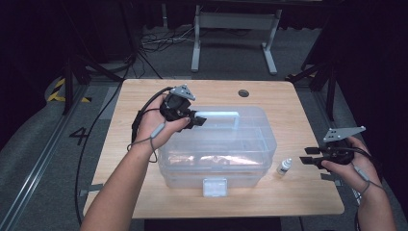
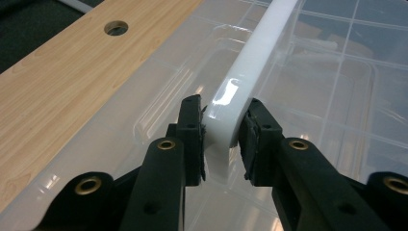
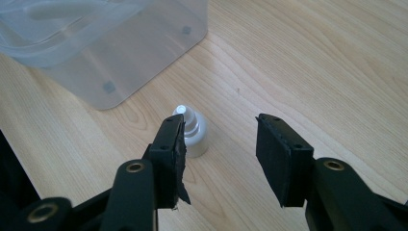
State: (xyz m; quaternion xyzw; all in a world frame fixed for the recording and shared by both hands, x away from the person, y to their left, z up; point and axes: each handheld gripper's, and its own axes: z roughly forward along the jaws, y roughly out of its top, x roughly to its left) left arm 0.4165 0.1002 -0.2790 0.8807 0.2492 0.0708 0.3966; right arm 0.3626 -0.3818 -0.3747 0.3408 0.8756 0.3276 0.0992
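A clear plastic storage box [image 1: 250, 144] stands in the middle of the wooden table [image 1: 139, 96], with a white handle [image 1: 221, 114] on its lid. My left gripper [image 1: 198, 119] is over the lid's left side, shut on the left end of the handle [image 2: 255, 57], with both pads pressed against it [image 2: 221, 130]. A small white dropper bottle [image 1: 285, 166] stands upright on the table just right of the box. My right gripper [image 1: 309, 156] hovers to the bottle's right, open and holding nothing [image 3: 221, 139]. The bottle [image 3: 195, 132] sits just beyond its left jaw, partly hidden by it.
The box has a pale latch [image 1: 214, 186] at its front and shiny wrapped items [image 1: 211, 160] inside. A round hole [image 1: 243, 93] sits in the table near its far edge. Bare wood lies right of the bottle. Cables and a metal frame are on the floor beyond.
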